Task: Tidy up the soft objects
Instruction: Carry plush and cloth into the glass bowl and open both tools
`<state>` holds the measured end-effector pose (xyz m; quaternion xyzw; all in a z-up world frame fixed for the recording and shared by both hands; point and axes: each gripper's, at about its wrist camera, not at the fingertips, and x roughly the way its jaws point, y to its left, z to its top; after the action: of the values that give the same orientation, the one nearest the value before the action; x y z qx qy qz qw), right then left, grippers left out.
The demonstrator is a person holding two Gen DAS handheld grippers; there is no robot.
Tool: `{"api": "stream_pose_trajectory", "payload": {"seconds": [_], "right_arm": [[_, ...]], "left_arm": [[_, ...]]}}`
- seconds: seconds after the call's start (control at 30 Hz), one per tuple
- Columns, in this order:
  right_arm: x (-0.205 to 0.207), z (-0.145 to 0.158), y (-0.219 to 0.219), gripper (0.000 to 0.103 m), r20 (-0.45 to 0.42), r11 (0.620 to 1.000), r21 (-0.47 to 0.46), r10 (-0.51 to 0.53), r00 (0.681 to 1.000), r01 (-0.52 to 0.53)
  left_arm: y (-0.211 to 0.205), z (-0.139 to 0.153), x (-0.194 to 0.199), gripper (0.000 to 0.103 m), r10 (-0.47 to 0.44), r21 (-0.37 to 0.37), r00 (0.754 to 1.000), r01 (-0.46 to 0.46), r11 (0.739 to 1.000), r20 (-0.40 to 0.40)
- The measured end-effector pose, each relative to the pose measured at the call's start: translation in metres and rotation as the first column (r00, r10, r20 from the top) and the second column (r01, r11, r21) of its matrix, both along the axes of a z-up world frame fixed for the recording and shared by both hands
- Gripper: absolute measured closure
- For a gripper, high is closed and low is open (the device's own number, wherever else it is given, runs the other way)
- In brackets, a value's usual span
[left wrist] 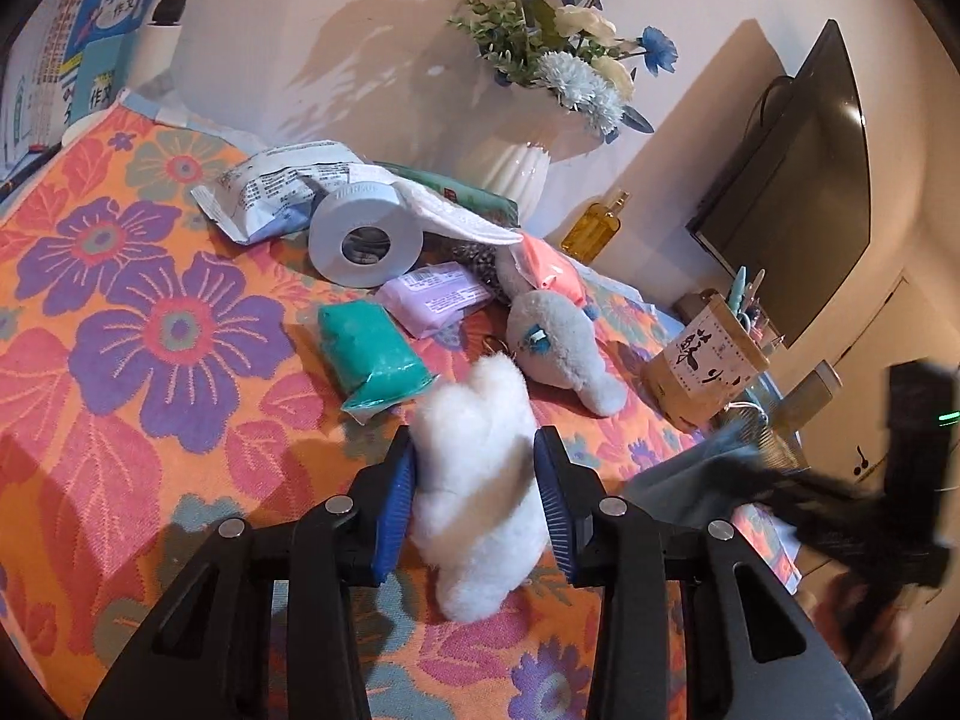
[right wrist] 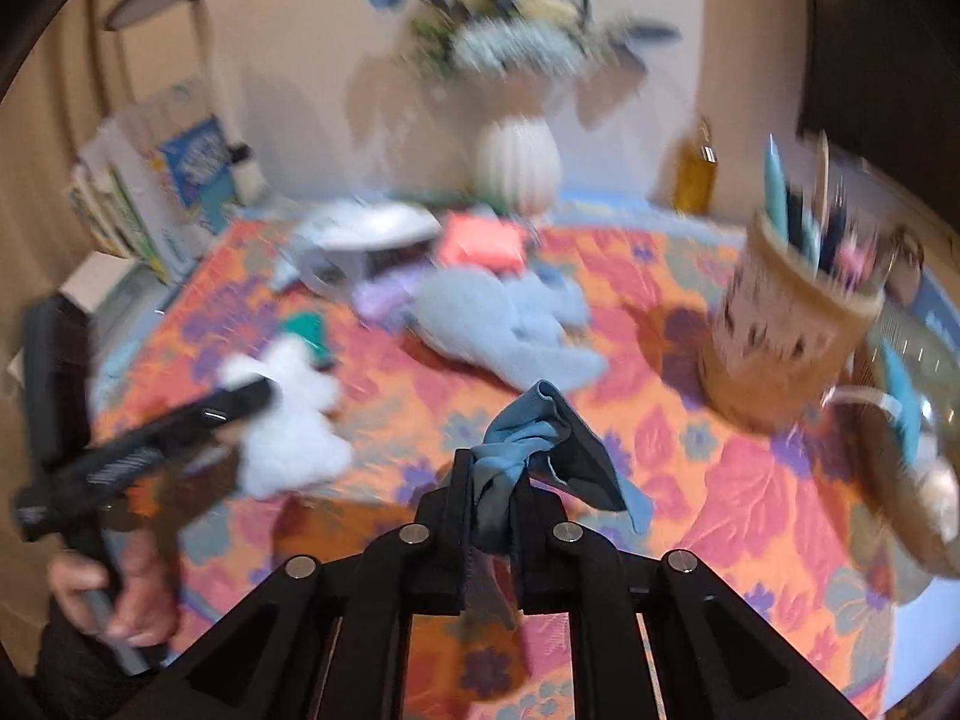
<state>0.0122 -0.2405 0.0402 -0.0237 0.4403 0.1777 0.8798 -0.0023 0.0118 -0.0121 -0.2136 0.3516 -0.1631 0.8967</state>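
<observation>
Nearest the left wrist camera, the left tongs [left wrist: 475, 483] hold a white fluffy plush toy [left wrist: 480, 480], their blue pads [left wrist: 396, 498] pressed into its sides; the toy's long axis runs away from the camera, along the fingers, with its rounded end pointing back toward the lens and its lobed end pointing toward the pile beyond. It rests low over the flowered cloth [left wrist: 150, 330] that covers the counter. In the right wrist view, which is blurred, the right tongs [right wrist: 492, 501] are pinched narrow on a blue-grey cloth [right wrist: 540, 450], which bunches up between the fingers and stands above them, one dark fold hanging off to the right. Past the white toy lie a teal packet [left wrist: 372, 354], long axis slanting from far left to near right, a lilac packet [left wrist: 435, 297] with a printed label too small to read, and a grey plush toy [left wrist: 555, 342] lying with its long axis slanting toward the near right. Behind them a white tape roll [left wrist: 363, 237] stands on edge, its hole facing the camera, with embossed letters on its rim that I cannot make out. A crumpled white wrapper [left wrist: 282, 186] carries fine print, unreadable. Books [left wrist: 90, 30] at the far left show Chinese characters, among them "作文". A brown pen holder [left wrist: 702, 366] bears black brush characters, and a white vase [left wrist: 516, 162] holds blue and white flowers.
</observation>
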Motion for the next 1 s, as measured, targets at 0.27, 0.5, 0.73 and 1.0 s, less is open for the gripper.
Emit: {"api": "stream_pose_trajectory", "payload": {"seconds": [0.27,0.5,0.73,1.0], "right_arm": [[0.022,-0.044,-0.074,0.035,-0.162,0.973,0.074,-0.206,0.965,0.220],[0.014,-0.024,-0.090,0.000,-0.086,0.966,0.182,-0.169,0.982,0.182],[0.023,-0.053,-0.022,0.018,-0.107,0.993,0.050,-0.100,0.989,0.106],[0.015,-0.050,-0.001,0.081,-0.038,0.996,-0.065,-0.057,0.998,0.054]], "left_arm": [[0.000,-0.002,0.003,0.068,-0.010,0.007,1.000,0.010,1.000,-0.015],[0.000,-0.004,0.005,0.068,-0.016,0.000,1.000,0.016,1.000,-0.025],[-0.008,-0.004,0.006,0.066,-0.023,0.051,0.999,0.025,0.998,-0.035],[-0.031,-0.011,0.013,0.033,-0.058,0.178,0.991,0.079,0.981,-0.119]]}}
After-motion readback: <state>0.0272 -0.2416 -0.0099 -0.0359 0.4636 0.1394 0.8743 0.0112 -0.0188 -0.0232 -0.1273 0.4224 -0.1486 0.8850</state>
